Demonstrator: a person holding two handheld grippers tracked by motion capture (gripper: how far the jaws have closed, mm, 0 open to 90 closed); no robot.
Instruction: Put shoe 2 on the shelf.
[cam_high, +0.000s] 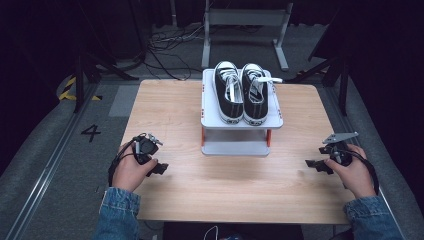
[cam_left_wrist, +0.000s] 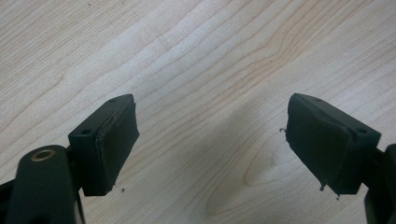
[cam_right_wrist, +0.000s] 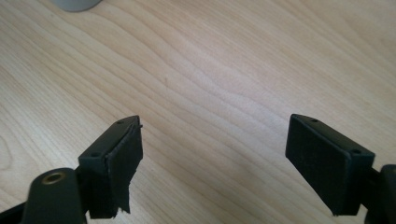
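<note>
On the table (cam_high: 175, 190), left gripper (cam_high: 161, 168) and right gripper (cam_high: 314, 165), both gaping, empty.

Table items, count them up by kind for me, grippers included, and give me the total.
Black sneakers: 2
Grey two-tier shoe rack: 1
Handheld grippers, left gripper and right gripper, both open with nothing between the jaws: 2
Total: 5

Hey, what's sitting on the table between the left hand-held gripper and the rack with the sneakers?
Nothing: in the high view only bare table lies between the left hand-held gripper and the rack holding the sneakers.
</note>
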